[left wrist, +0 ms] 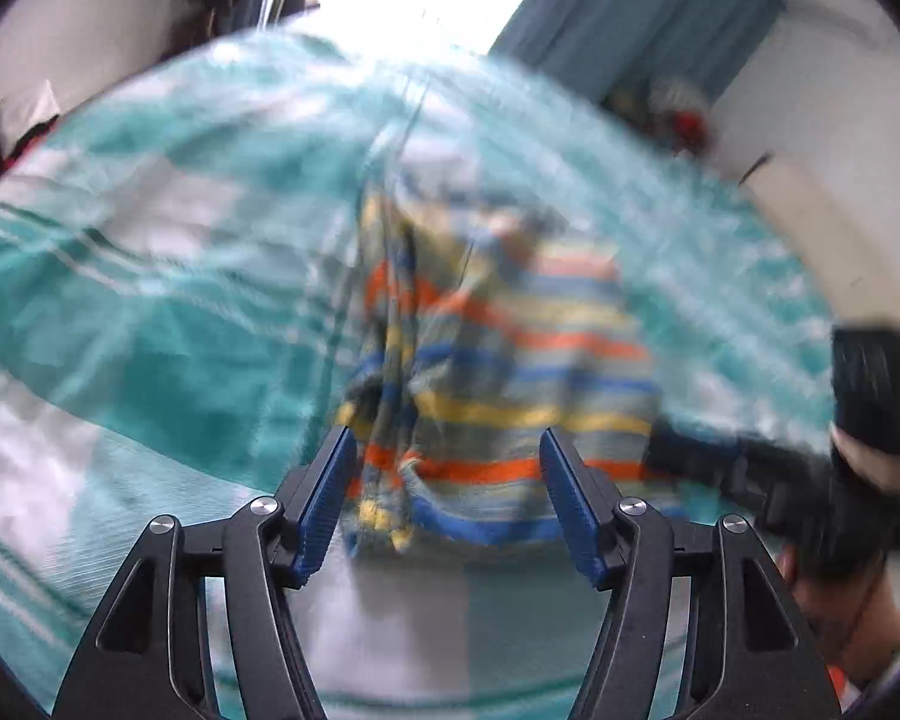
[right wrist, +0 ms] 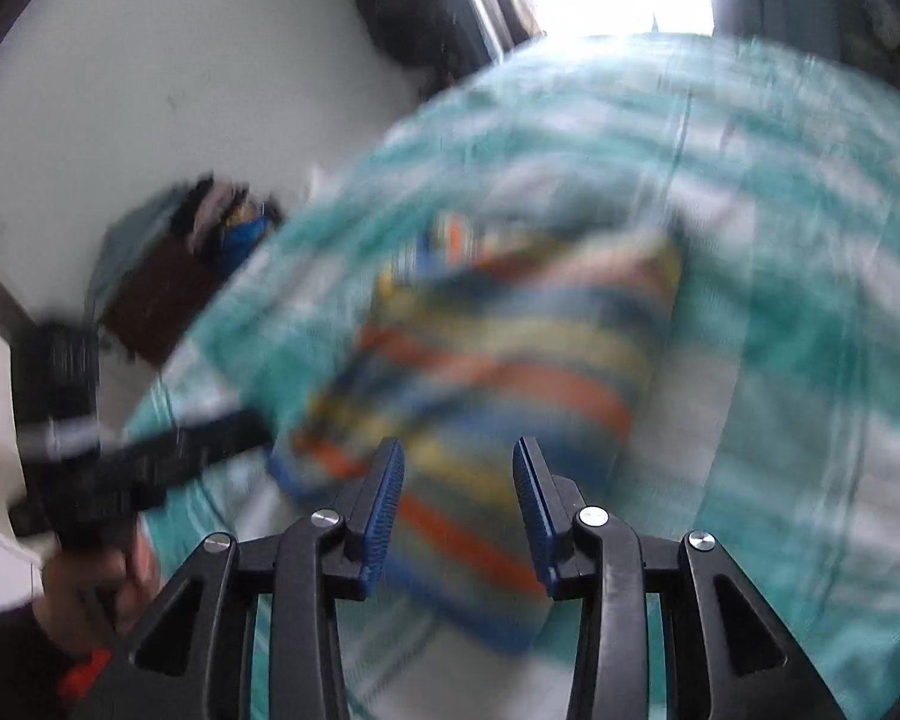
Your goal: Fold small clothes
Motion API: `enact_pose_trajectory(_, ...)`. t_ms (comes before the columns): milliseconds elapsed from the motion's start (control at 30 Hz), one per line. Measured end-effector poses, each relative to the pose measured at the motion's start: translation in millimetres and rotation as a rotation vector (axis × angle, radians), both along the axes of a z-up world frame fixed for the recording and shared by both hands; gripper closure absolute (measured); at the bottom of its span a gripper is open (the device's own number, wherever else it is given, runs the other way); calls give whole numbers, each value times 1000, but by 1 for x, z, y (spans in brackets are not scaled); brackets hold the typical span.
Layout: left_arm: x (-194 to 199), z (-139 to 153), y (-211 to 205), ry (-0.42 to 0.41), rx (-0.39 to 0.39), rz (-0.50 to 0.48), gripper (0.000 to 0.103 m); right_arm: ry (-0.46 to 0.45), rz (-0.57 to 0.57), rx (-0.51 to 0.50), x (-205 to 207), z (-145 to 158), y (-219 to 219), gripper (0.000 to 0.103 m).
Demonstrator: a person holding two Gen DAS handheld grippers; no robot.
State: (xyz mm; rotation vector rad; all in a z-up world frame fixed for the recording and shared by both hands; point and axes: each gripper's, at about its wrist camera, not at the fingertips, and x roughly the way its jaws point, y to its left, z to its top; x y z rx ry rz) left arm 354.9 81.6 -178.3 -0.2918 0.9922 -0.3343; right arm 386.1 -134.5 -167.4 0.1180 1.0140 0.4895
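Both views are smeared by motion blur, so fabric edges and folds are hard to make out. 1 striped garment [left wrist: 510, 372] (bands of orange, blue, yellow and grey) lies bunched on the bed's teal-and-white bedspread [left wrist: 150, 276], its left side crumpled into a ridge. The left tongs [left wrist: 444, 468] are released, empty, above its near hem. The right tongs [right wrist: 457, 489] are also spread, gripping nothing, over the garment's near end
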Motion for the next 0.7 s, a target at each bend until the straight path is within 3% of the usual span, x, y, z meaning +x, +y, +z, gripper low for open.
enact_pose_trajectory(33, 6, -11, -2, 55, 26, 2, 56, 49, 7, -30, -4, -21, 5, 64)
enact_pose_trajectory(67, 11, -17, 2, 92, 25, -1, 62, 76, 9, -54, -8, -37, 8, 64)
enact_pose_trajectory(100, 9, -12, 8, 87, 9, -1, 63, 41, -3, -69, -14, -41, 9, 64)
enact_pose_trajectory(167, 3, 12, 22, 14, 12, 9, 48, 15, -5, -60, -13, -28, 9, 63)
enact_pose_trajectory(200, 3, 27, 26, -43, 19, 7, 28, 0, -6, -28, -12, -16, 6, 63)
enact_pose_trajectory(233, 7, 39, 28, -93, 24, -3, 18, -42, -14, 9, -10, -1, -1, 63)
enact_pose_trajectory(333, 45, 43, 12, -109, 81, -56, 18, -121, -38, -7, 14, 28, -13, 61)
enact_pose_trajectory(433, 86, 20, -9, -75, 173, -85, 21, -123, -56, -44, 58, 27, -18, 61)
enact_pose_trajectory(533, 119, -6, -25, -30, 281, -49, 25, -96, -71, -61, 101, 8, -15, 61)
enact_pose_trajectory(700, 116, -19, -24, -26, 308, -33, 21, -26, -88, -125, 144, -47, -13, 59)
